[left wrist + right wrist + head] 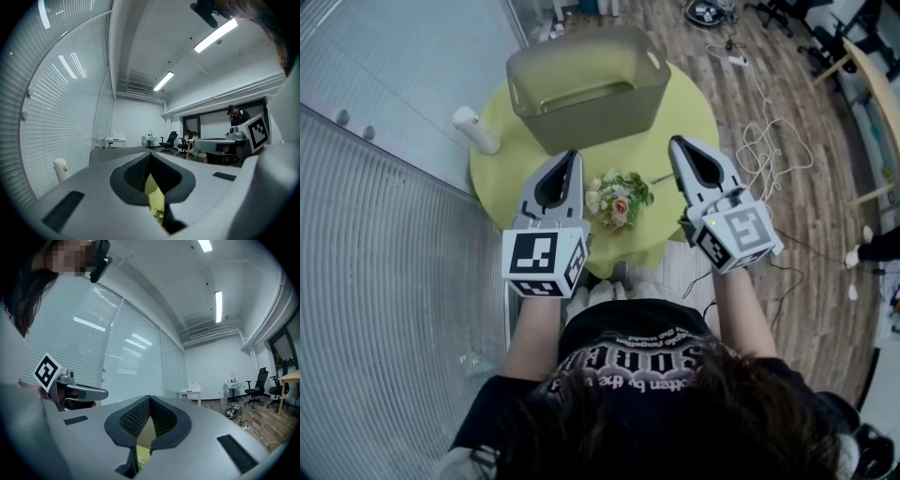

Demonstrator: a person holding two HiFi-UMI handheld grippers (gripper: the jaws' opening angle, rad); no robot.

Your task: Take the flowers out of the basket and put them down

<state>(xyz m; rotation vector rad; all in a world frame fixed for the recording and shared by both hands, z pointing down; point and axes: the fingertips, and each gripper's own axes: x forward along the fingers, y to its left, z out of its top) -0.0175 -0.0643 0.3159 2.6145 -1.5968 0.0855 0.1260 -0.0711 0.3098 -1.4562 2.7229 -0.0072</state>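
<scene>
The bouquet [617,199] is laid just before the basket [589,86], seemingly delivered; hence the left gripper [571,157] and right gripper [679,145] are held closed, empty.

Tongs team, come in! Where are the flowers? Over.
Left tongs shut, empty. Right tongs shut, empty. Flowers on table between them, out of basket. Nothing in the way.

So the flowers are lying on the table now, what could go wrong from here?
The flowers lie close to the table's near edge, between the left gripper and right gripper, both shut and empty; a careless sweep could push them off. The white bottle by the table's left rim could get knocked over. Loose cables on the floor might catch a foot.
</scene>
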